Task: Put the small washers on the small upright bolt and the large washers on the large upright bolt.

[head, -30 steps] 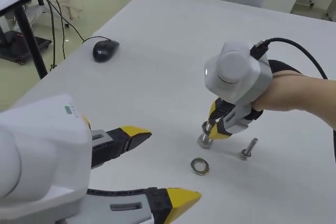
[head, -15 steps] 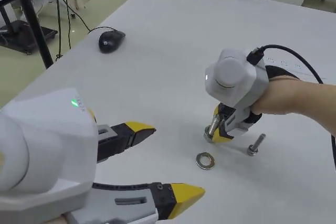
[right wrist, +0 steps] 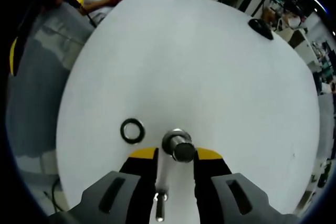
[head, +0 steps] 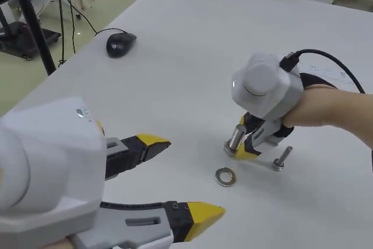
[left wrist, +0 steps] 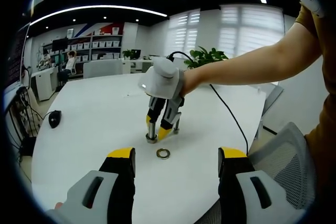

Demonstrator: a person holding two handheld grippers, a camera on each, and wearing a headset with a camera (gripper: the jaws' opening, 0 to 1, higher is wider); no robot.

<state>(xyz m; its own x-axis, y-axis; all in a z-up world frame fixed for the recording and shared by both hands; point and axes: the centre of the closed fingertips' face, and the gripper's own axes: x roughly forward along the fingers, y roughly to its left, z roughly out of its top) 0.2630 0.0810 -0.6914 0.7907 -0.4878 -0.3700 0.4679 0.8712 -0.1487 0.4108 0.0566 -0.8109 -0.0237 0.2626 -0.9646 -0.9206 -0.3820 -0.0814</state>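
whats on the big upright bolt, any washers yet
The large bolt has a bare top end, with the right gripper fingers either side. They hide part of its base, so washers there can't be confirmed. One washer lies loose nearby.

Ahead of my left fingers [head: 150,141] I record a white matt surface [head: 192,39] running far out. Past its edge, left of those fingers, I note pale green floor [head: 87,16] and a side desk [head: 32,27] on black legs. In the left gripper view I note:
- a dark ceiling with strip lights [left wrist: 100,10]
- blinded windows [left wrist: 231,22] far ahead
- shelving [left wrist: 92,48] far left
- a plant [left wrist: 210,56] by the windows
- a grey mesh chair [left wrist: 294,166] right of my fingers
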